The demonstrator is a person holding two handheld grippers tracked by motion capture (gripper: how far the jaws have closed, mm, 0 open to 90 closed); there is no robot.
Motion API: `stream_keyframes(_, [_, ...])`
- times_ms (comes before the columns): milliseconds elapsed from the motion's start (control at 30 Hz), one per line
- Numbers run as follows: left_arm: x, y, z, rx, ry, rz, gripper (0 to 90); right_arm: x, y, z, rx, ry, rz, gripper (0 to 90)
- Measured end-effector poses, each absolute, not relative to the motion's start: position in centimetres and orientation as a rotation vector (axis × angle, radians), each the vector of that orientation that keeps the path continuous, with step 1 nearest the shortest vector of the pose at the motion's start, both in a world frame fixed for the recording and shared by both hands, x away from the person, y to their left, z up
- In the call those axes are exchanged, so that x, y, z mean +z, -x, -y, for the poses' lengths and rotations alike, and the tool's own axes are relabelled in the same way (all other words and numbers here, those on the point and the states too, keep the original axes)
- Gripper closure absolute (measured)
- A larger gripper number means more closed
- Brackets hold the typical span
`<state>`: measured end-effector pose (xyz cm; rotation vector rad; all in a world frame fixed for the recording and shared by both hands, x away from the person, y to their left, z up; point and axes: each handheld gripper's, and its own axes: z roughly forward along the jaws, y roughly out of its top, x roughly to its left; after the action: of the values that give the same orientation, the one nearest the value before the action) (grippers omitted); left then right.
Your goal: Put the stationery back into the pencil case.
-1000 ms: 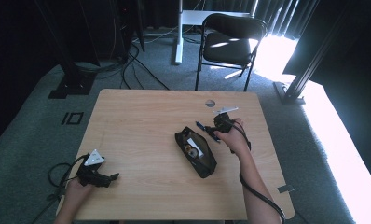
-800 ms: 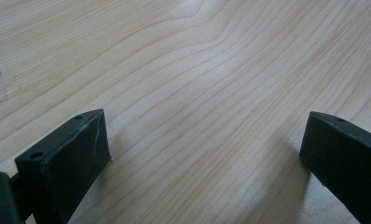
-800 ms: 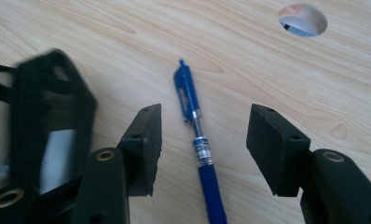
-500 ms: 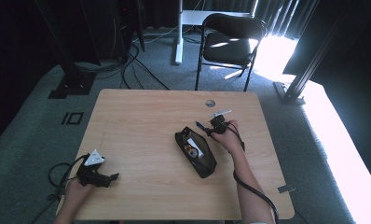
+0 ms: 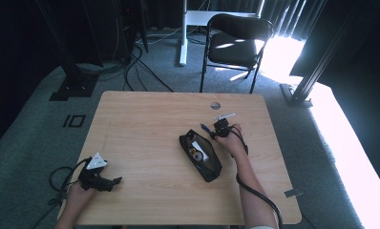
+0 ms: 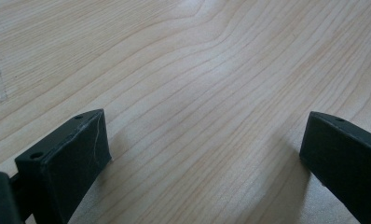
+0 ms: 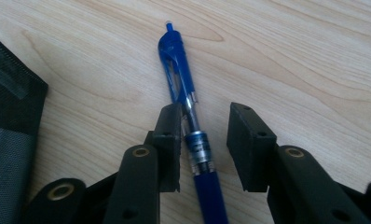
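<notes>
On the wooden counter [image 5: 145,124], a blue pen [image 7: 186,100] lies flat between the fingers of the right gripper [image 7: 203,147], just beside the open black pencil case [image 5: 201,155]. The fingers have just been closing: the left one touches the pen's barrel, while a gap remains at the other, so the pen is not yet clamped. The left gripper [image 6: 202,154] rests near the counter's front left corner, its fingers spread wide over bare wood.
</notes>
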<state>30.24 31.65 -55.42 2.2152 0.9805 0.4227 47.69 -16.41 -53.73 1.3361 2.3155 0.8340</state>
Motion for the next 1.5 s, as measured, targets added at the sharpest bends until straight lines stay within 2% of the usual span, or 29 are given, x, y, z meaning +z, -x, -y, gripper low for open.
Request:
stream_keyframes(133, [-55.4, -30.2, -31.6, 0.423, -2.215, -0.981, 1.6, -53.5, -47.5, 16.2, 0.807, -1.349, -2.326, 78.7])
stream_keyframes(500, [-55.4, -30.2, -31.7, 0.423, -2.215, -0.98, 1.6, -52.8, -46.6, 16.8, 0.831, -1.502, -2.242, 79.1])
stream_keyframes(833, [-55.4, -30.2, -31.7, 0.423, -2.215, -0.981, 1.5, -49.1, -44.3, 17.8, 0.957, -1.498, -2.181, 79.1])
stream_keyframes(1233, [-55.4, -30.2, -31.6, 0.423, -2.215, -0.981, 1.6, -44.2, -39.9, 15.4, 1.145, -1.328, -2.168, 79.1])
stream_keyframes(1500, [-55.4, -30.3, -31.7, 0.425, -2.216, -0.979, 1.6, -44.2, -37.9, 13.6, 1.179, -1.287, -2.212, 79.1])
